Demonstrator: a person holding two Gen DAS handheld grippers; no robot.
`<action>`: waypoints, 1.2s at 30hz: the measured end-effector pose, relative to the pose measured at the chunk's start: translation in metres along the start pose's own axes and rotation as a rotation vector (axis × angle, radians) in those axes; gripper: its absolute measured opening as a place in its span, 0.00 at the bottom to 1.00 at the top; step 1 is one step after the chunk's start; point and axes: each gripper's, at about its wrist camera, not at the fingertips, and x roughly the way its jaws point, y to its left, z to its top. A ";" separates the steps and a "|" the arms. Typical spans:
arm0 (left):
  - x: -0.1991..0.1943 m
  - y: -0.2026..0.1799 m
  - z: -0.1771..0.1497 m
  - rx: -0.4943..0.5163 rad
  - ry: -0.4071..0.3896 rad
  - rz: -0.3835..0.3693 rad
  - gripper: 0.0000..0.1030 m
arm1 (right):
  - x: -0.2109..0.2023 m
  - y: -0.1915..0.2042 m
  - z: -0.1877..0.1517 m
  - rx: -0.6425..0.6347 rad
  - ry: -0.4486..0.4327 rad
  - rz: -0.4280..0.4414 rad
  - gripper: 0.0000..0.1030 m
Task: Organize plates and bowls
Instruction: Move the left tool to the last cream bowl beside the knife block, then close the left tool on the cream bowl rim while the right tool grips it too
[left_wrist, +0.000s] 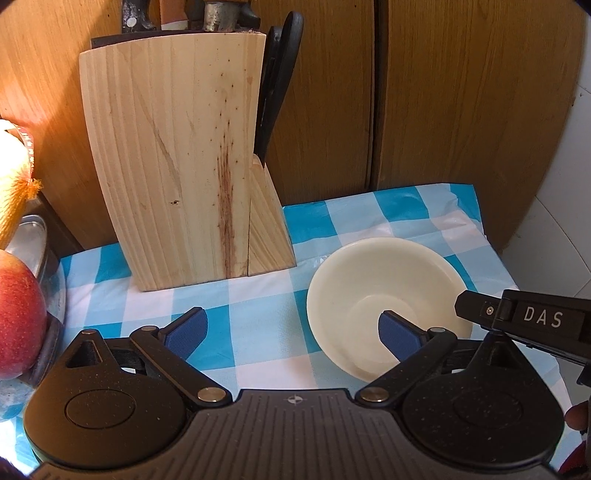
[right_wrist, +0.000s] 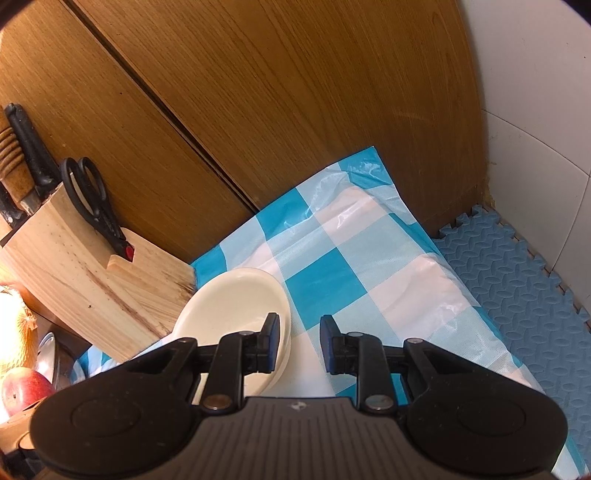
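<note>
A cream bowl (left_wrist: 384, 295) sits on the blue-and-white checked cloth (left_wrist: 258, 299), to the right of a wooden knife block (left_wrist: 177, 158). My left gripper (left_wrist: 291, 332) is open and empty; its right fingertip hangs over the bowl's inside, its left fingertip over the cloth. In the right wrist view the same bowl (right_wrist: 232, 299) lies at lower left. My right gripper (right_wrist: 297, 341) is open and empty, with the bowl's right rim between its jaws: left finger over the bowl, right finger over the cloth. The right gripper's finger (left_wrist: 524, 317) shows in the left view at the bowl's right rim.
The knife block (right_wrist: 74, 258) holds knives and black scissors (right_wrist: 92, 199). Wooden cabinet doors (left_wrist: 424, 110) stand behind. A red apple (left_wrist: 18, 325) and a metal dish (left_wrist: 33, 240) lie at left. A blue foam mat (right_wrist: 517, 280) and white tiled wall (right_wrist: 535, 110) are at right.
</note>
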 end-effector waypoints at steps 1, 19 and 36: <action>0.001 0.000 0.000 -0.003 0.000 0.003 0.97 | 0.001 0.000 0.000 0.001 0.002 0.001 0.21; 0.019 0.005 -0.004 -0.049 0.068 -0.018 0.85 | 0.012 0.006 -0.002 -0.027 0.039 -0.002 0.21; 0.027 0.004 -0.008 -0.054 0.097 -0.005 0.79 | 0.015 0.006 -0.001 -0.024 0.076 0.009 0.20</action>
